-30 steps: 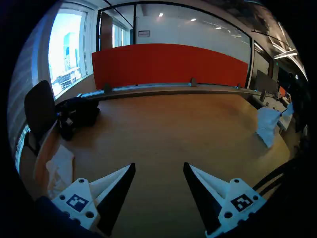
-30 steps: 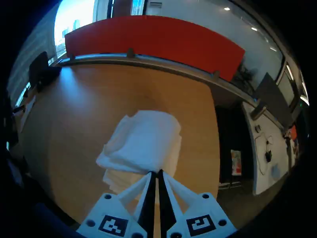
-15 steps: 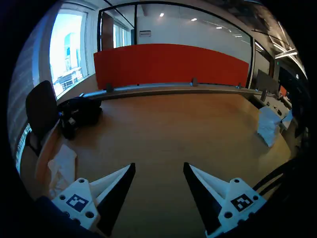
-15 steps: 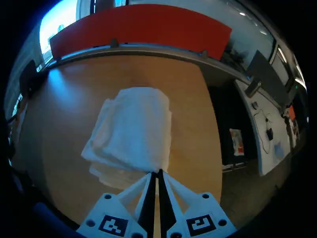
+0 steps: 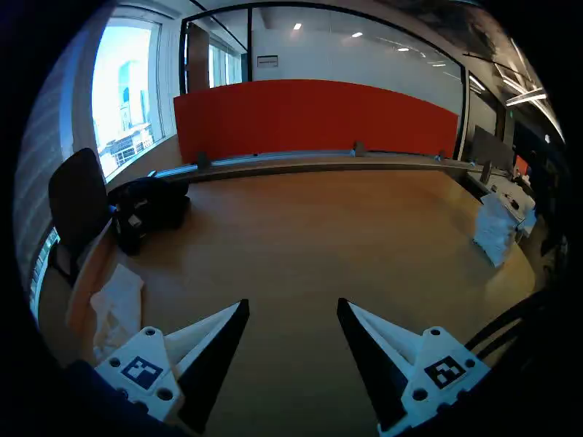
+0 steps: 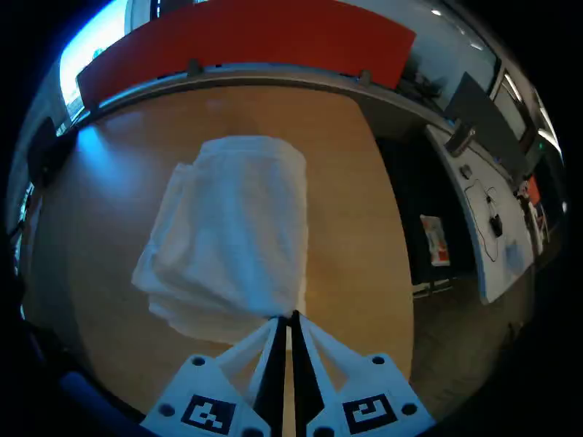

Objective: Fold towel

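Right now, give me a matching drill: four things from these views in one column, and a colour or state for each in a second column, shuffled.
Things
1. towel
2. left hand-held gripper
3. right hand-held gripper
4. desk divider

States
a. red, upright at the far side
b. fingers apart, nothing between them
c. white, folded in layers
d. shut, pinching the towel's near edge

Pairs: 1-c, 2-b, 3-d, 4-a
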{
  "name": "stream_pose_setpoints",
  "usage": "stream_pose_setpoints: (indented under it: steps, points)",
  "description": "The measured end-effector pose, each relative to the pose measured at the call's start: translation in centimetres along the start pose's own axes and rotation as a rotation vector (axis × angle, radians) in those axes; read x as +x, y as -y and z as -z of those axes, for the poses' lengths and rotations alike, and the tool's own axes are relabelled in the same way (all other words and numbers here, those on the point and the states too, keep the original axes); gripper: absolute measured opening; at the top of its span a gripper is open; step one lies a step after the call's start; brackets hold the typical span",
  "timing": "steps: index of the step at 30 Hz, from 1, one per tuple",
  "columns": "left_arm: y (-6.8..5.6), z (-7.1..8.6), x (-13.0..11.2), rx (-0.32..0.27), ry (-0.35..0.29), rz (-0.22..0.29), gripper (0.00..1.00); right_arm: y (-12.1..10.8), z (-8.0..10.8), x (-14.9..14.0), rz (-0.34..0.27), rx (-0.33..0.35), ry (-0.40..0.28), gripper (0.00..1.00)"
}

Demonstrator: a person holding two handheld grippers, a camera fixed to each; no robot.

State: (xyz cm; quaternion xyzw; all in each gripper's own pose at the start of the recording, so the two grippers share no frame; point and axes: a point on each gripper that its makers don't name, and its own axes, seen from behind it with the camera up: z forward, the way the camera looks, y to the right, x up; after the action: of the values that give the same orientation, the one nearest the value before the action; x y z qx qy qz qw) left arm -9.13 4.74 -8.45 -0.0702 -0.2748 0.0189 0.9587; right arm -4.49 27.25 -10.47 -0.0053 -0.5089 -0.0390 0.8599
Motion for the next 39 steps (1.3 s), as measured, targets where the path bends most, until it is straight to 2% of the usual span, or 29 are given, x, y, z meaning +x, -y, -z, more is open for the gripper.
stream_pose_setpoints:
  steps: [8, 17, 27, 32, 33, 36, 39]
  points:
    - [0.1, 0.2, 0.0, 0.004, 0.0, -0.002, 0.89, 0.0, -1.1, -0.5, -0.007, -0.013, 0.018, 0.05]
    - [0.0, 0.1, 0.0, 0.003, 0.001, -0.001, 0.89, 0.2, -1.2, -0.4, -0.02, -0.02, -0.006, 0.06]
    - [0.0, 0.0, 0.0, 0.002, -0.002, 0.003, 0.89, 0.2, -0.1, -0.1, -0.027, -0.04, -0.057, 0.21]
    - [0.0, -0.1, 0.1, 0.0, -0.004, 0.006, 0.89, 0.1, 0.6, -0.1, -0.033, -0.05, -0.08, 0.23]
    - [0.0, -0.1, 0.1, -0.001, -0.005, 0.006, 0.89, 0.1, 0.7, 0.0, -0.034, -0.05, -0.085, 0.26]
    - [-0.1, -0.2, 0.1, -0.003, -0.006, 0.005, 0.89, 0.5, 1.3, 0.6, -0.028, -0.044, -0.116, 0.44]
    - [-0.2, -0.2, 0.1, -0.005, -0.005, 0.006, 0.89, 0.7, 1.7, 1.3, -0.017, -0.045, -0.144, 0.7]
